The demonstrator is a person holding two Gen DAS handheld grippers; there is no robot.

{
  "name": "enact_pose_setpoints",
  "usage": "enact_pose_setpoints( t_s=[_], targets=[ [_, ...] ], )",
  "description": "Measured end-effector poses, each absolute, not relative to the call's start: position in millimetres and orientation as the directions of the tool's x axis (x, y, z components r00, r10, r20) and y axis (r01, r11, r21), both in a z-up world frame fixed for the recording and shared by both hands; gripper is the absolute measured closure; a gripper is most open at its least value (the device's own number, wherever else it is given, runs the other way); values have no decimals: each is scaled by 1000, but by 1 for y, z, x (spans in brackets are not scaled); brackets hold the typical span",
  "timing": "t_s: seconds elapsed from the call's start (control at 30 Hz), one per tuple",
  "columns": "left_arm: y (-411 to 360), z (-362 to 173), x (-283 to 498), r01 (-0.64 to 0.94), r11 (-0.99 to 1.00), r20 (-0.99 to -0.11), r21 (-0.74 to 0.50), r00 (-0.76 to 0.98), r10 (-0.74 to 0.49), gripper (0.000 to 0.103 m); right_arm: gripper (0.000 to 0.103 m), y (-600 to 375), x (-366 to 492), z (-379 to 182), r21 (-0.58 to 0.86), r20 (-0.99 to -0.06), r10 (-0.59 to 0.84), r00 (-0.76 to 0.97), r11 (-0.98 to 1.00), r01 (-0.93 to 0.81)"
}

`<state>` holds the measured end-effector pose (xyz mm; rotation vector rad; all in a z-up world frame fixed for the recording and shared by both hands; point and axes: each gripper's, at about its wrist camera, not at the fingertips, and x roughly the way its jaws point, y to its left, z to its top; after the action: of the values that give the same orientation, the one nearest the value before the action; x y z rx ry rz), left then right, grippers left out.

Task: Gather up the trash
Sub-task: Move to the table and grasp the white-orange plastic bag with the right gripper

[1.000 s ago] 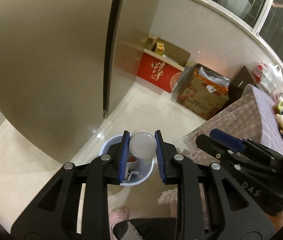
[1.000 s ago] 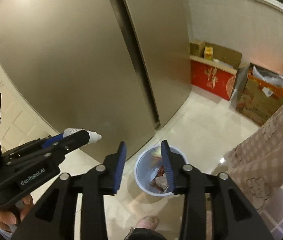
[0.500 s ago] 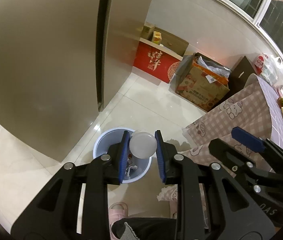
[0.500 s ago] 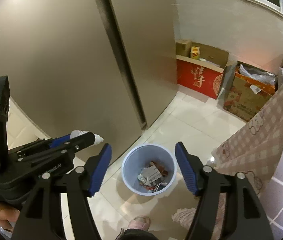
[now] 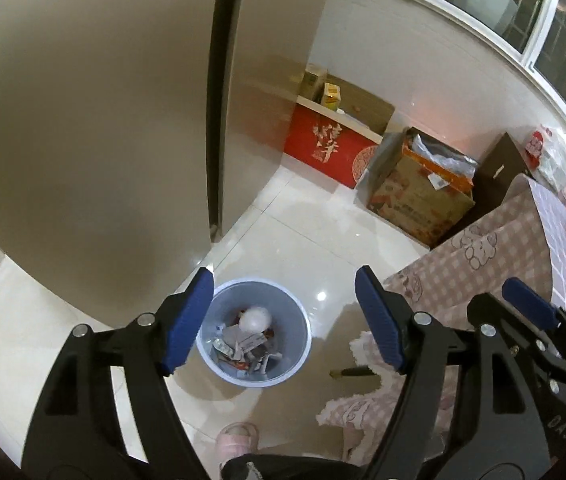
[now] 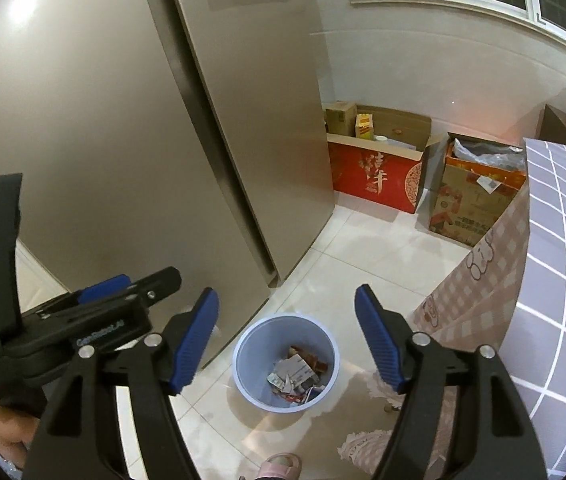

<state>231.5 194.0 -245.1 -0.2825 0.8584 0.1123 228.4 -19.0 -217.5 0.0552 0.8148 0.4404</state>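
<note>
I am holding my left gripper (image 5: 285, 322) above the blue trash bin (image 5: 303, 360), jaws spread wide and gripping nothing. The white cup (image 5: 255, 319) is lying inside the bin on the scraps. My right gripper (image 6: 287, 338) is also hanging over the bin, jaws apart.

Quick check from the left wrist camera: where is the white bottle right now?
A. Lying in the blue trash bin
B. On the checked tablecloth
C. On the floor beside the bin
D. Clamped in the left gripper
A: the white bottle lies on the wrappers inside the blue trash bin, and the left gripper above it is open and empty.

R gripper (image 6: 286, 336) jaws wide apart above blue bin (image 6: 285, 362) w/ trash
</note>
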Motion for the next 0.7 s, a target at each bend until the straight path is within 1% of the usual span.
enact_pose_setpoints(
  t_s=[0.33, 0.6, 0.7],
  targets=[
    [185, -222, 215, -200, 962, -741, -185, 671, -3, 30, 33, -26, 217, -206, 221, -688, 406, 602, 907, -358],
    [163, -195, 196, -164, 969, -713, -183, 701, -16, 30, 31, -48, 193, -182, 228, -657, 408, 634, 909, -348],
    [145, -182, 191, -133, 974, -699, -186, 714, -36, 28, 31, -64, 185, -171, 226, -645, 403, 649, 912, -342]
  ],
)
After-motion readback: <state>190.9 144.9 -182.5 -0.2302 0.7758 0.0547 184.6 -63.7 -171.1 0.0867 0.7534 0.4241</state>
